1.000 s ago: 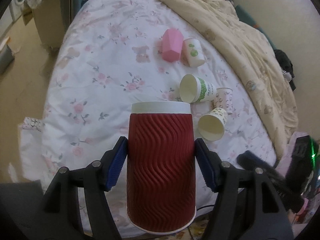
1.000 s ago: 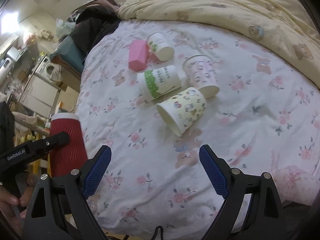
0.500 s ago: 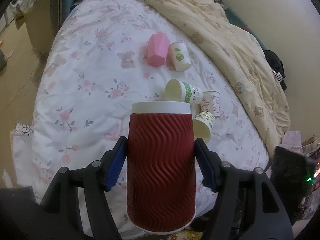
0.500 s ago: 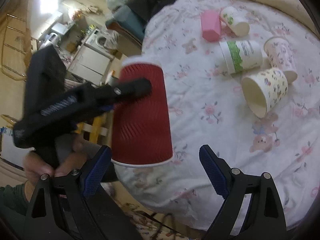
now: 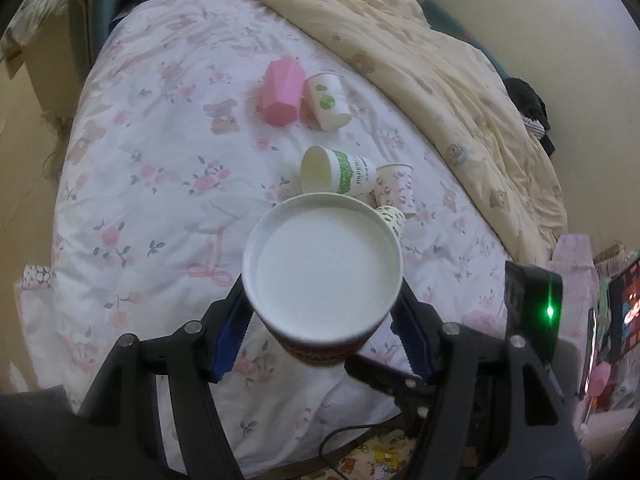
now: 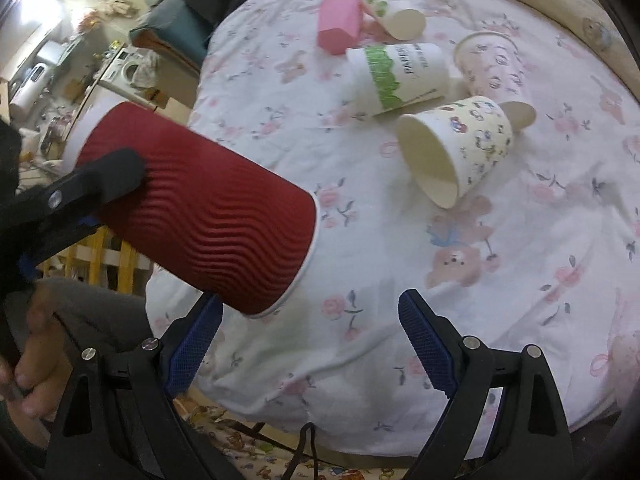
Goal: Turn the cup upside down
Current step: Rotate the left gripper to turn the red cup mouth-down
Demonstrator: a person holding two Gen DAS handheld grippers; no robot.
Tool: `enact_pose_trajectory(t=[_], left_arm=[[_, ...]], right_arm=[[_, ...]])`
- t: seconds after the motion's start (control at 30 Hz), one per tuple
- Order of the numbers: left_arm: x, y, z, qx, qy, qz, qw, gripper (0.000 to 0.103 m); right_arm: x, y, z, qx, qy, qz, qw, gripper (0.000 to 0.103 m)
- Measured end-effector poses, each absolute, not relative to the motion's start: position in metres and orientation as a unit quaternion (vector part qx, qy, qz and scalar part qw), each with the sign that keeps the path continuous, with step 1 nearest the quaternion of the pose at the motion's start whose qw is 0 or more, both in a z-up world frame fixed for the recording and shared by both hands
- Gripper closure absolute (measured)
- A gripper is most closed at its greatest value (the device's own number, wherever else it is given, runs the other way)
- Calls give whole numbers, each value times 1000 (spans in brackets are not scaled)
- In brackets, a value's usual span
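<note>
Since a second ago the red ribbed cup has tipped from base-up vertical to slanting above the floral bedsheet, white base toward the left camera. The left gripper clamps it; the right gripper gapes empty. The cartoon cup lying on its side seems hollow, though blurred.

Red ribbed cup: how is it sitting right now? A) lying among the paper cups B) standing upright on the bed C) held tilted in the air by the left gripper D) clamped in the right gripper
C: the left gripper grips the red ribbed cup, which is tilted above the bed; the right gripper is open and empty.
</note>
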State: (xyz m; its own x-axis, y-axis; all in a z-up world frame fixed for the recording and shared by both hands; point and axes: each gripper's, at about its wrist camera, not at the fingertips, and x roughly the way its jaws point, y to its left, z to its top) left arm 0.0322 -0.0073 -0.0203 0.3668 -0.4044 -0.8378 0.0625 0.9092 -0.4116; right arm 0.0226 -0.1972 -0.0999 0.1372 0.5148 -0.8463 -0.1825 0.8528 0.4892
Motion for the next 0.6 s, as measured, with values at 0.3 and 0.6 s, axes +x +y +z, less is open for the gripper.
enact_pose_trajectory(t=[0.3, 0.6], left_arm=[[48, -8, -22, -102, 553, -87, 822, 39], [115, -34, -26, -20, 515, -28, 856, 39]], right_arm=[[25, -222, -85, 169, 591, 207, 761, 11], [30, -277, -75, 208, 567, 121, 788, 11]])
